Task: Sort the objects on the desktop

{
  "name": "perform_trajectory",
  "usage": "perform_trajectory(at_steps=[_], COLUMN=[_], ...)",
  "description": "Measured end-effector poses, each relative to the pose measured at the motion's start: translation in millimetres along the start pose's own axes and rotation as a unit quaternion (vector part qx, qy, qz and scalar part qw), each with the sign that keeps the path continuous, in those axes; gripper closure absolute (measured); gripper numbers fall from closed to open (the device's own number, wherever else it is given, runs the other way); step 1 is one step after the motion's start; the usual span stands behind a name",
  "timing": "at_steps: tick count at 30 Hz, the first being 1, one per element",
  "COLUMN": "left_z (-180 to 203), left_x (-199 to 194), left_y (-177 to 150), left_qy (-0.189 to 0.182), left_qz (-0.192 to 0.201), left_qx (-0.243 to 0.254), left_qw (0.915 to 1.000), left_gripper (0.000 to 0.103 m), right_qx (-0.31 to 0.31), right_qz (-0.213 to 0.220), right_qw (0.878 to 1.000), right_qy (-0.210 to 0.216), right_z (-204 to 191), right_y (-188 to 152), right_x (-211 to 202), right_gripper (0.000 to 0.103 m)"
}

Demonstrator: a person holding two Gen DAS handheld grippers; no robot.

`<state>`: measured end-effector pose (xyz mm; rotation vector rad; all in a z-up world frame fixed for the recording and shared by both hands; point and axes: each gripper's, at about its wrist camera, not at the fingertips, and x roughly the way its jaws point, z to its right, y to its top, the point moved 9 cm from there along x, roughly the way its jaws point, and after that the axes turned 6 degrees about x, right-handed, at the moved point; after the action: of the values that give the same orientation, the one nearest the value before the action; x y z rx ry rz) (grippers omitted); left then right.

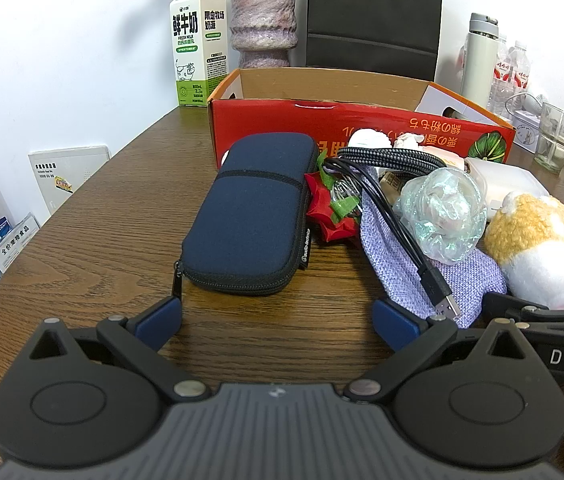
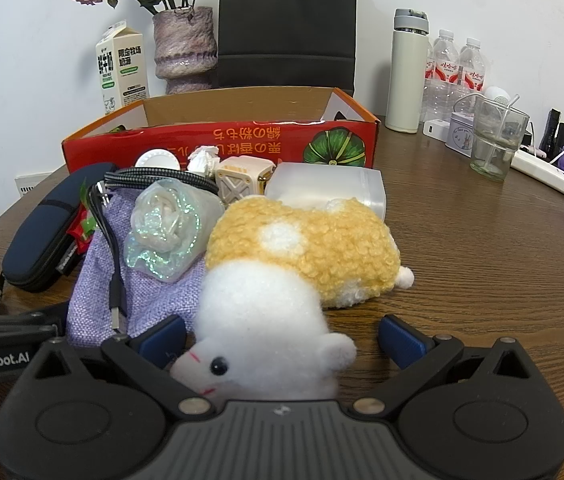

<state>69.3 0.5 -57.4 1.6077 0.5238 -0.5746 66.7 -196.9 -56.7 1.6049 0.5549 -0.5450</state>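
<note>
Dark wood-grain worktop (image 1: 94, 216) carrying a navy zipped fabric case (image 1: 250, 216), lilac woven pouch (image 1: 398, 256), yellow-and-white plush toy (image 2: 302, 256), and open red cardboard box (image 2: 222, 144).

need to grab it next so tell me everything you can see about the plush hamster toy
The plush hamster toy lies flat on the wooden table, head toward the camera. Curly yellow fleece covers its back with a white spot; the head, belly and feet are fluffy white, with a black bead eye and pink stitched mouth. Its head sits between the open right gripper fingers, its side against the lilac fabric pouch.
</note>
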Motion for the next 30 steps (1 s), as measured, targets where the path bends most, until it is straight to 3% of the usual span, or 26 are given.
perform_trajectory(at_steps=[30], left_z=[-0.1], left_x=[0.0], left_y=[0.0], left_qy=[0.000], left_qz=[0.000], left_qx=[0.000], left_qw=[1.0000], left_gripper=[0.000], right_qx=[0.000], right_qz=[0.000], right_qw=[1.000], right_qy=[-0.002], right_z=[1.1], right_y=[0.9], right_x=[-0.2], right_gripper=[0.000])
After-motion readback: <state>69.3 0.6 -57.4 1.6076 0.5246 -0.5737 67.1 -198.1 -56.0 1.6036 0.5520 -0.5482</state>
